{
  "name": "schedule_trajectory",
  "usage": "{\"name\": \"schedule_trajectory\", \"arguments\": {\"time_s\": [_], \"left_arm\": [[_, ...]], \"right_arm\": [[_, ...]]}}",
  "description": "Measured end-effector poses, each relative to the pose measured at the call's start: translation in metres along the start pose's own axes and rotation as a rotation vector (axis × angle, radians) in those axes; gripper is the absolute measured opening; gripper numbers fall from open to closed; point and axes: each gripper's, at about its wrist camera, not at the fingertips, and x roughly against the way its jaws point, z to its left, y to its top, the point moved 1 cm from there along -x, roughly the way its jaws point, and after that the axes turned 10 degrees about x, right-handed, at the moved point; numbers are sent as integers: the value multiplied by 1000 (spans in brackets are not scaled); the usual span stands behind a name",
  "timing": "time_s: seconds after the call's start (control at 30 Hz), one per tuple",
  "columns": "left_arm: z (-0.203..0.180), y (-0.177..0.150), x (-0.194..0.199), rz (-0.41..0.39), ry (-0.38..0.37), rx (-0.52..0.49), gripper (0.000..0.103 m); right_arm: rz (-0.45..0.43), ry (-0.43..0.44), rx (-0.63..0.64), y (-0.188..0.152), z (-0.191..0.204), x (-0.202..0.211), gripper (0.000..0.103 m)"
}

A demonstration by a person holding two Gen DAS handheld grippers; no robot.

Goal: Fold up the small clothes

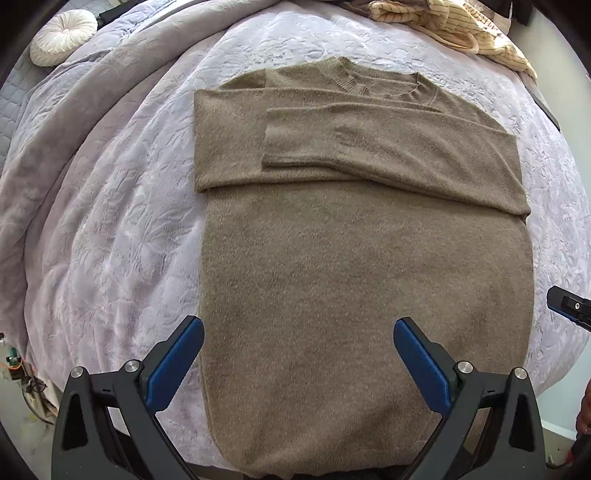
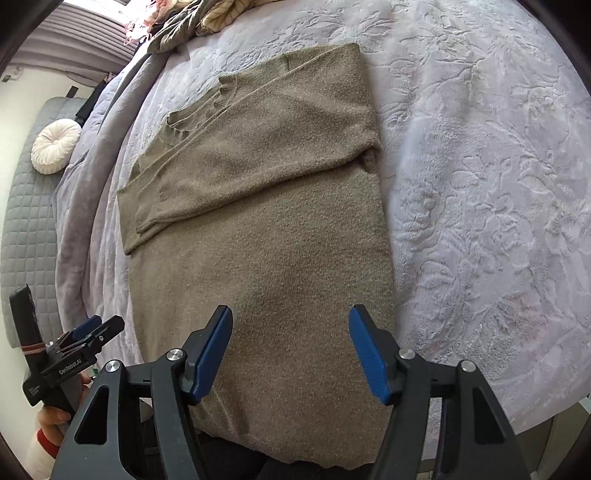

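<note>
A brown knit sweater lies flat on the bed, collar at the far end, hem nearest me, both sleeves folded across its chest. It also shows in the right wrist view. My left gripper is open and empty, hovering above the hem area toward the sweater's left side. My right gripper is open and empty, hovering above the hem area toward the sweater's right side. The left gripper also shows at the lower left of the right wrist view. The right gripper's tip shows at the right edge of the left wrist view.
A lilac embossed blanket covers the bed. A pile of striped cream clothes lies at the far end; it also shows in the right wrist view. A round white cushion sits at the far left. The bed's near edge runs just under the hem.
</note>
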Motion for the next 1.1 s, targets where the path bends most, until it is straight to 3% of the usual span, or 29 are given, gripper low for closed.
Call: {"name": "schedule_trajectory", "arguments": {"time_s": [0.27, 0.37, 0.53, 0.63, 0.67, 0.73, 1.0, 1.1], "left_arm": [[18, -16, 2, 25, 51, 65, 103], [21, -20, 9, 17, 78, 83, 103], [25, -25, 20, 5, 100, 125, 103], [28, -30, 26, 4, 108, 152, 103], [29, -31, 27, 2, 110, 157, 103], [31, -34, 28, -1, 114, 167, 103], [30, -37, 26, 10, 111, 188, 103], [22, -35, 28, -1, 103, 174, 103]], "right_arm": [[22, 46, -24, 0, -8, -12, 69], [-7, 84, -56, 21, -17, -22, 69], [-62, 260, -218, 69, -37, -60, 69], [-78, 274, -302, 87, -45, -82, 68], [-83, 289, -336, 89, -47, -86, 65], [-90, 294, -357, 91, -49, -88, 6], [16, 272, -299, 88, -50, -90, 7], [51, 239, -208, 83, -41, -76, 8]]}}
